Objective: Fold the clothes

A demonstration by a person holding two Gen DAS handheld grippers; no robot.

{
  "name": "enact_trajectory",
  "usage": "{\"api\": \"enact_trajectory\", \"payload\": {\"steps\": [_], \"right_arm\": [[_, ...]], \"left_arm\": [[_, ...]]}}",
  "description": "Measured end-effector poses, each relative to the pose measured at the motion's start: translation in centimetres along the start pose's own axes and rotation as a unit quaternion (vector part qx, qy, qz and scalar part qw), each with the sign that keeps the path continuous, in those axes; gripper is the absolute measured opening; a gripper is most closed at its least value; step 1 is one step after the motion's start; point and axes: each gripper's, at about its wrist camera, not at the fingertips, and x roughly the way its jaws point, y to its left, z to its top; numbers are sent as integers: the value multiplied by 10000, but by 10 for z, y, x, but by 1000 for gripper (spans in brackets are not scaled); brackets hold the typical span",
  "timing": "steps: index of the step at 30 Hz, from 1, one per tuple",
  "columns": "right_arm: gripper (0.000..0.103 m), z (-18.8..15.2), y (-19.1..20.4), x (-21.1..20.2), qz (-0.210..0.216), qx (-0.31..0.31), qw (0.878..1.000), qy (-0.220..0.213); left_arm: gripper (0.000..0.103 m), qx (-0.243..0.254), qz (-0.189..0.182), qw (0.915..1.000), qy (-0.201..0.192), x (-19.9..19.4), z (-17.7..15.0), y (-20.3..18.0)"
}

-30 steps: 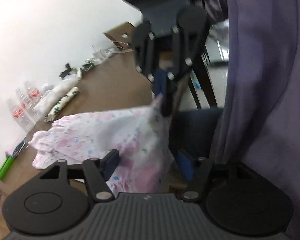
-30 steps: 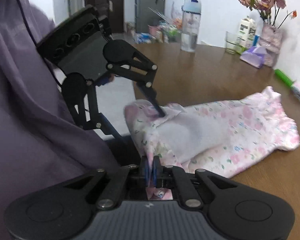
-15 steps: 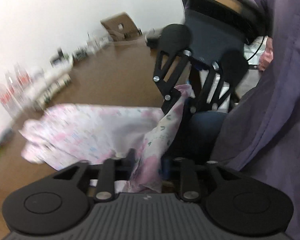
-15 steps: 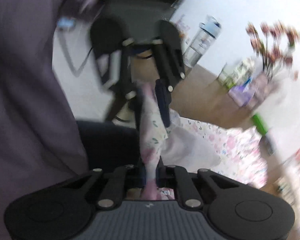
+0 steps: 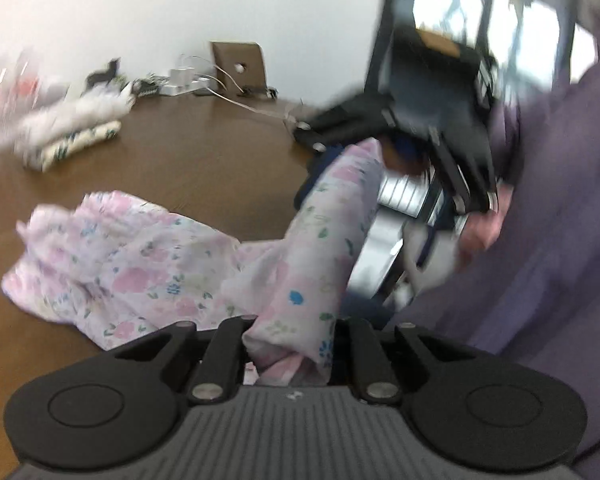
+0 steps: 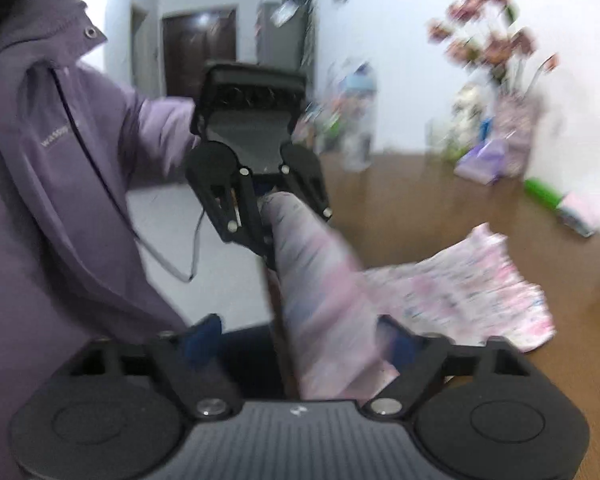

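Observation:
A pink floral garment [image 5: 140,264] lies bunched on the brown table [image 5: 204,160], and one end rises off the table edge as a taut strip [image 6: 316,280]. My left gripper [image 5: 290,344] is closing, its jaws pinching the bunched end of that strip. In the right wrist view the left gripper [image 6: 270,216] hangs in front of the person's purple jacket [image 6: 60,160] with the strip's tip in it. My right gripper [image 6: 300,340] is opening. Its fingers stand far apart, and the cloth passes between them and leans on the right finger [image 6: 396,340]. In the left wrist view the right gripper [image 5: 384,160] is blurred.
Rolled cloths [image 5: 72,136], chargers with cables [image 5: 184,80] and a brown board [image 5: 238,64] line the table's far side by the wall. A flower vase [image 6: 508,80], a water bottle [image 6: 360,120], a purple pack [image 6: 484,160] and a green item [image 6: 544,194] stand at the other end.
The right jaws, shut on the garment's end before, have spread wide. The left jaws have closed on the same end. The left gripper has swung and rolled, and the strip is lifted higher.

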Motion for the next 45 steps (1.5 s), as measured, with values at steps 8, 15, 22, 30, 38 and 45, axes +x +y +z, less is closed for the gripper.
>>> {"api": "enact_trajectory", "payload": {"steps": [8,15,22,30,38,45], "right_arm": [[16,-21,-70,27,730,2092,9714,-849],[11,-38,-113,44,1043,3748,9176,-812],[22,-44,-122,67,621,4165,9061,-411],[56,-36,-111,23,-980,4002,9066,-915],[31,24,-45,49,-1912,1945,9556,-1114],[17,15,-33,114,-2454,1796,9526,-5]], "left_arm": [[17,-1021,-1018,9893,211,18,-5,39],[36,-2863,-775,9522,-725,-3,-38,76],[31,-2707,430,9604,-500,8,-43,45],[39,-2598,774,9607,-591,-6,-45,36],[56,-2060,1553,9534,-1564,-52,-32,6],[26,-2230,2286,9401,-1189,-6,-33,15]]}}
